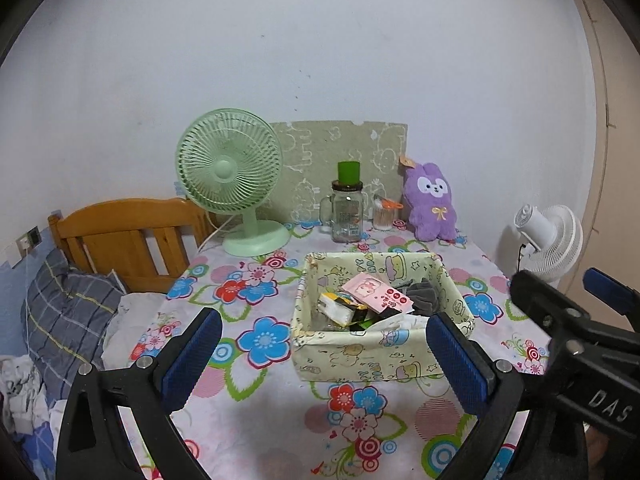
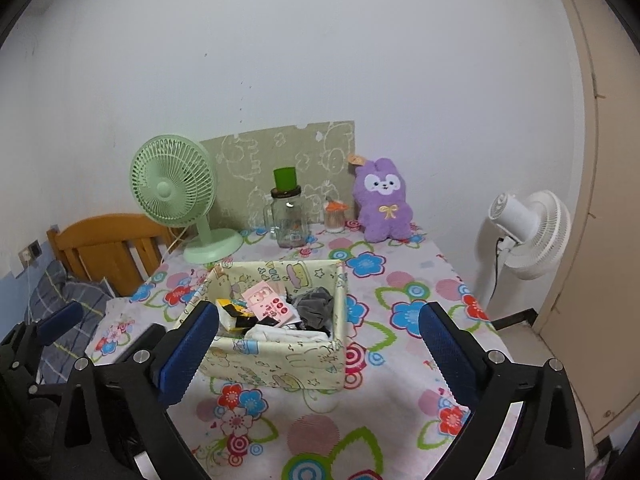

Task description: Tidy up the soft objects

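Right wrist view: the right gripper [image 2: 318, 346] stands spread wide with nothing between its blue pads, above the flowered tablecloth [image 2: 400, 312].

The left gripper [image 1: 324, 354] is likewise spread and empty, just beside the right one. Ahead of both sits the cream cartoon-print fabric box [image 2: 276, 364], holding a grey crumpled cloth [image 2: 314, 306], a pink printed card [image 2: 268, 300], white cloth and a yellow-black packet. Farther back, near the wall, stand a mint-green desk fan [image 2: 176, 200], a clear glass mug-jar with a green cap [image 2: 288, 216] and a purple plush rabbit [image 2: 382, 200].
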The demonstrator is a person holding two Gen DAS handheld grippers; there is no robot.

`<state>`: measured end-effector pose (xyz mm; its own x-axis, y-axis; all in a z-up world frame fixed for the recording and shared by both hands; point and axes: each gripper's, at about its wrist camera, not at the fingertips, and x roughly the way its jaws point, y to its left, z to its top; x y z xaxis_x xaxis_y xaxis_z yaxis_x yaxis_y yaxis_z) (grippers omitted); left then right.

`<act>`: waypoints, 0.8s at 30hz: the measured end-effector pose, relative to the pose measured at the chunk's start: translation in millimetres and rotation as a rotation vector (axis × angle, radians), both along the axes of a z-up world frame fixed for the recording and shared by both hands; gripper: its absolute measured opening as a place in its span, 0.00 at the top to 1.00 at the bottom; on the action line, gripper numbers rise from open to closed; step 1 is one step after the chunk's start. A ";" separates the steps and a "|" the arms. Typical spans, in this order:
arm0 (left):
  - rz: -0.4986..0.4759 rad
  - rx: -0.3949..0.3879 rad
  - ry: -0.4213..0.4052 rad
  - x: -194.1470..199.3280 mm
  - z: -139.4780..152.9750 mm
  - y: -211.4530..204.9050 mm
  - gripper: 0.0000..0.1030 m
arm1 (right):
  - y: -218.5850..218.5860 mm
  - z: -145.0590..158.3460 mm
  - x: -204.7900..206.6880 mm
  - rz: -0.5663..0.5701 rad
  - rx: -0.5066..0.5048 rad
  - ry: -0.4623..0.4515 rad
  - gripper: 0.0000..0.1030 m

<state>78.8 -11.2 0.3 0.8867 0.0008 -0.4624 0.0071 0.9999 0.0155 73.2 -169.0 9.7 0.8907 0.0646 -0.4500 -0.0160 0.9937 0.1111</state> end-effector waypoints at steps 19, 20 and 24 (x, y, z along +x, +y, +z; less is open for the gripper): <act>0.034 -0.044 -0.077 -46.1 18.8 17.8 0.00 | -16.0 21.0 -54.2 -0.050 -0.005 -0.097 0.00; 0.037 -0.044 -0.078 -46.8 18.8 18.2 0.00 | -16.4 20.8 -54.7 -0.052 -0.005 -0.096 0.00; 0.043 -0.046 -0.083 -48.1 18.6 18.4 0.00 | -18.9 20.7 -56.1 -0.056 -0.002 -0.098 0.00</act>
<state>30.7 7.2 18.9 0.9214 0.0204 -0.3881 -0.0352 0.9989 -0.0312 17.1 -187.9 30.4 0.9327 0.0121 -0.3605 0.0294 0.9936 0.1093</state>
